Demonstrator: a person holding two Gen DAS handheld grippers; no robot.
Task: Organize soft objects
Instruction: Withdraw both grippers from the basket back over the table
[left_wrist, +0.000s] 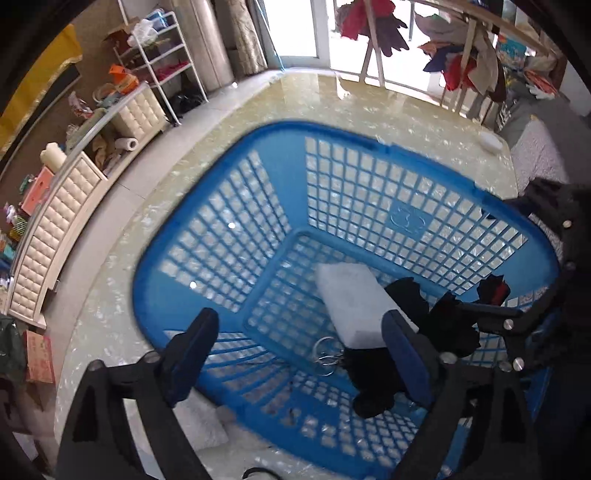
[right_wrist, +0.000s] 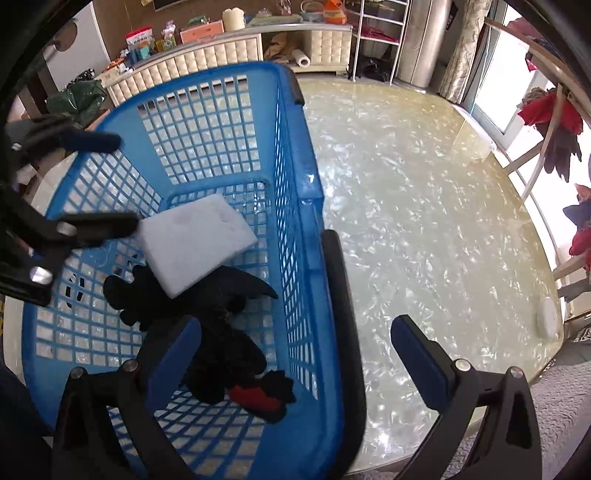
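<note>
Left gripper (left_wrist: 295, 354), jaws spread wide and empty above blue laundry basket (left_wrist: 369, 144) holding white foam block (left_wrist: 351, 299) and black plush toy (right_wrist: 221, 332); right gripper (right_wrist: 295, 354) likewise wide, empty, astride basket rim; deposit step judged done, next soft item to fetch.

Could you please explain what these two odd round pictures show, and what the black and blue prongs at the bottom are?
There is no robot here: a person holds a hand-held gripper in each hand, and a wide-angle camera on each looks forward along its jaws. One picture comes from the left gripper, the other from the right gripper. Both stand open and hold nothing. A blue basket sits on a glossy table. Inside it lie a white foam block and a black plush toy with a red patch. The right gripper straddles the basket's rim; the left hovers over the inside.
</note>
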